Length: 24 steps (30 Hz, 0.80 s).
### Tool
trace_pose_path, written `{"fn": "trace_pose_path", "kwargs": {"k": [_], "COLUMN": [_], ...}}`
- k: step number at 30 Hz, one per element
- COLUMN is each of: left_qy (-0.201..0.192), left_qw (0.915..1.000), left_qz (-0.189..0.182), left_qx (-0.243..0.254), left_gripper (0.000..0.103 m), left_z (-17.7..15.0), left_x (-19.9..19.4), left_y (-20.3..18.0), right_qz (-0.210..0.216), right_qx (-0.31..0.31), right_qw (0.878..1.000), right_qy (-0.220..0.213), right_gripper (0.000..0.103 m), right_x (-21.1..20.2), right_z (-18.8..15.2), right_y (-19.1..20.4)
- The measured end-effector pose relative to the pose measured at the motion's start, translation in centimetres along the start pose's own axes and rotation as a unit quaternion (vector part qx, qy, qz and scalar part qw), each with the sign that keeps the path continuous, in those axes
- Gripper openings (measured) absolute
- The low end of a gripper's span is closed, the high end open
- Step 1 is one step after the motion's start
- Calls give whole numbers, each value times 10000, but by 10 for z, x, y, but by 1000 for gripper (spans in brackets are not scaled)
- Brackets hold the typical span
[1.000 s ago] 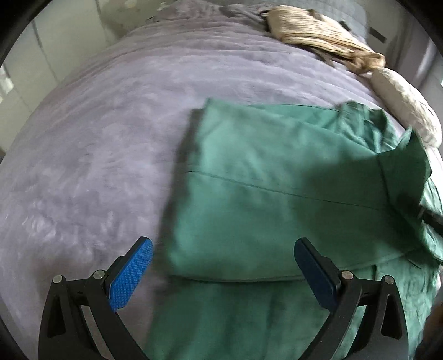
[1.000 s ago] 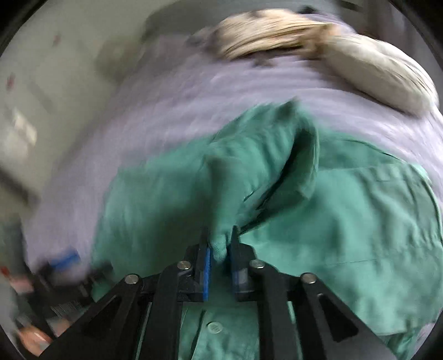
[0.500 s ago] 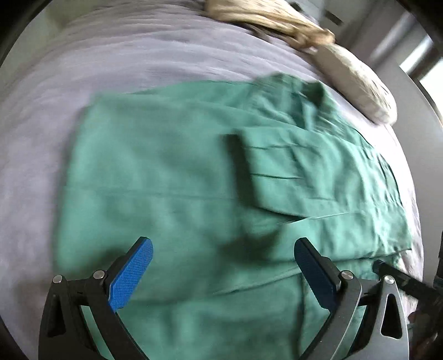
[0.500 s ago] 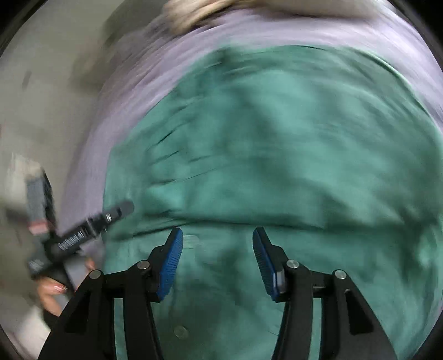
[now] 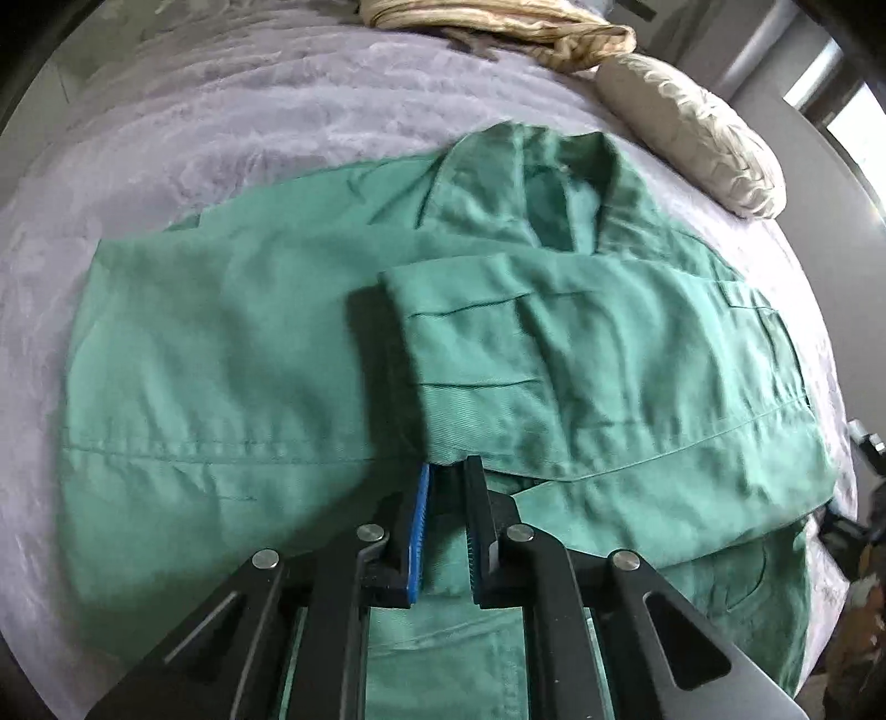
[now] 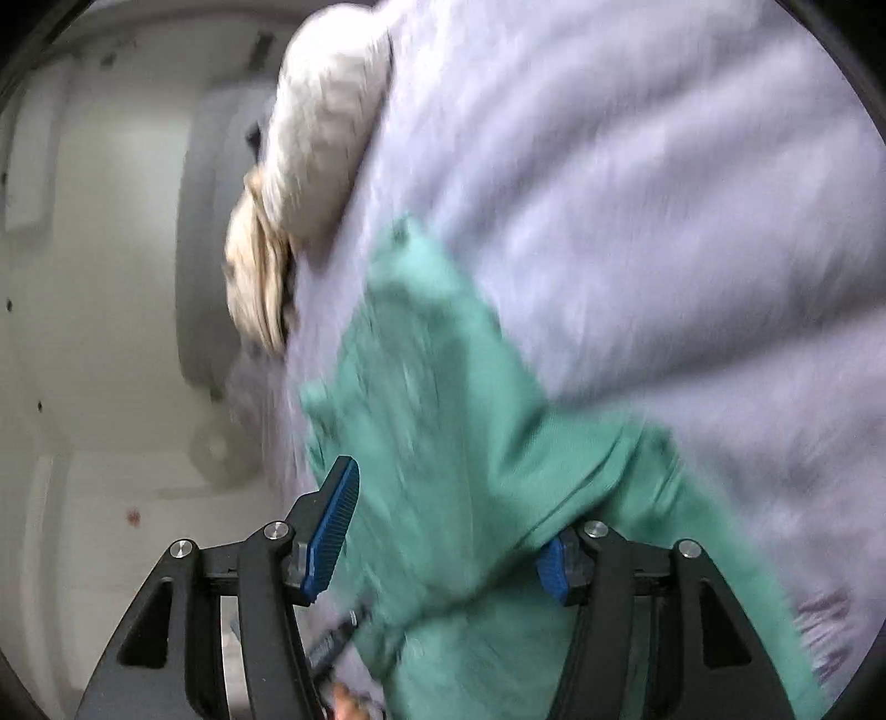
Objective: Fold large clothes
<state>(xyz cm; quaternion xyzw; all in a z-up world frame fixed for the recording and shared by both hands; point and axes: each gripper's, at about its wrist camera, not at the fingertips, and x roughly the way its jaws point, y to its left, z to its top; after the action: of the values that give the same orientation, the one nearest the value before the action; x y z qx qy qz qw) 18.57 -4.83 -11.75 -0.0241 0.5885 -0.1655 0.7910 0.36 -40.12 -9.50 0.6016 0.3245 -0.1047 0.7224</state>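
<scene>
The green jacket (image 5: 232,354) covers the bed's (image 5: 183,127) near middle. The bed's left side and the strip beyond the collar lie bare, open for a gripper. At the far edge a crumpled beige cloth (image 5: 498,22) and a pillow (image 5: 698,133) block the right corner.

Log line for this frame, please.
task: fold green jacket | left tool: closing on folded sleeve cuff | right tool: opening, jacket between pads, ungripped | surface: purple bedspread
</scene>
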Motion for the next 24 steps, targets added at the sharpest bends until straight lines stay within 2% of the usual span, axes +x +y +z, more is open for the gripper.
{"fn": "trace_pose_path", "kwargs": {"k": [2,3,4,5,6,9,14,16,20,22,23,24], "left_qy": [-6,-22,-43,-52,-60,-81,-130,-221,-314,-344,-364,-394], "left_qw": [9999,9997,9993,9992,9992,9991,9989,9984,9986,9986,9985,9984], "left_qz": [87,172,268,292,289,279,295,375,336,343,337,342], "left_qx": [107,187,263,281,276,306,349,373,259,223,222,223], "left_gripper": [14,14,14,14,14,14,14,14,14,14,14,14], "left_z": [-2,-4,-4,-5,-6,-7,-2,-1,-1,1,1,3], "left_x": [3,4,6,6,6,5,0,-8,-22,-25,-26,-27], "left_y": [-1,-2,-4,-5,-5,-3,-10,-9,-3,-4,-5,-9], "right_qz": [-105,-35,-180,-346,-402,-439,-707,-917,-980,-1156,-1219,-1217], "right_qx": [-113,-40,61,137,203,698,369,-106,-1166,-1672,-1792,-1852], "right_qw": [9994,9998,9998,9993,9990,9966,9968,9955,9878,9787,9759,9749], "right_qy": [-298,-176,-89,-51,-62,-87,86,199,330,283,249,232], "right_gripper": [61,58,49,21,6,3,5,10,11,26,51,60], "right_x": [-19,-19,-12,-10,-11,-12,-31,-49,-68,-61,-54,-45], "right_z": [9,11,11,11,14,6,-2,0,0,8,14,23], "right_y": [1,-3,-10,-19,-27,-55,-58,-44,-7,19,29,37]}}
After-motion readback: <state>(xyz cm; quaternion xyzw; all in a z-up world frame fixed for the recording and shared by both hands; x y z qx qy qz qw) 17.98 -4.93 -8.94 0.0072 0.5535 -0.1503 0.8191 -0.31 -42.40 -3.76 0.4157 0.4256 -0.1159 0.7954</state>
